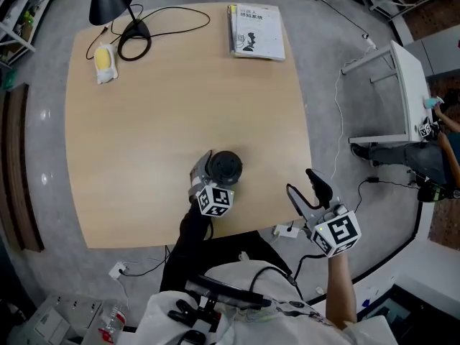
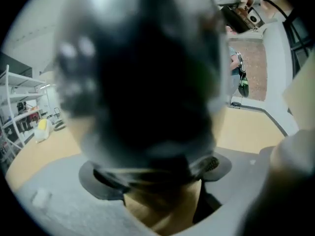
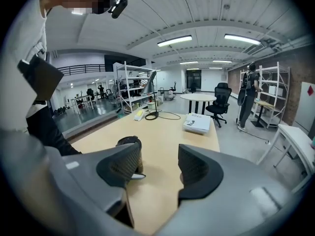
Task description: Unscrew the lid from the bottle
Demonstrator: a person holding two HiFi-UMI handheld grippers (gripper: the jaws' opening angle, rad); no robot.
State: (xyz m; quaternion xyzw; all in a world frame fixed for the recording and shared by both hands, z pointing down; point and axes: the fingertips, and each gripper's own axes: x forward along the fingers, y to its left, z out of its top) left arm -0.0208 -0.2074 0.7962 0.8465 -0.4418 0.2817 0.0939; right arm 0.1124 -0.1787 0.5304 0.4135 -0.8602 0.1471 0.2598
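Observation:
A grey bottle with a black lid (image 1: 226, 167) stands upright near the table's (image 1: 144, 135) front edge. My left gripper (image 1: 210, 175) reaches it from the near side, and its pads (image 2: 97, 180) hug the bottle's body. In the left gripper view the bottle (image 2: 142, 82) fills the frame, dark and blurred, with a jaw against each side. My right gripper (image 1: 302, 184) hangs just past the table's front right edge, open, with nothing between its pads (image 3: 120, 166). From the right gripper view the bottle (image 3: 129, 144) shows partly behind the left pad.
At the table's far edge stand a black desk lamp (image 1: 109, 0) with its cable, a yellow packet (image 1: 105, 63) and a book (image 1: 256, 31). A white side table (image 1: 408, 85) and a seated person (image 1: 431, 157) are to the right. Cables and a power strip (image 1: 287, 230) lie on the floor.

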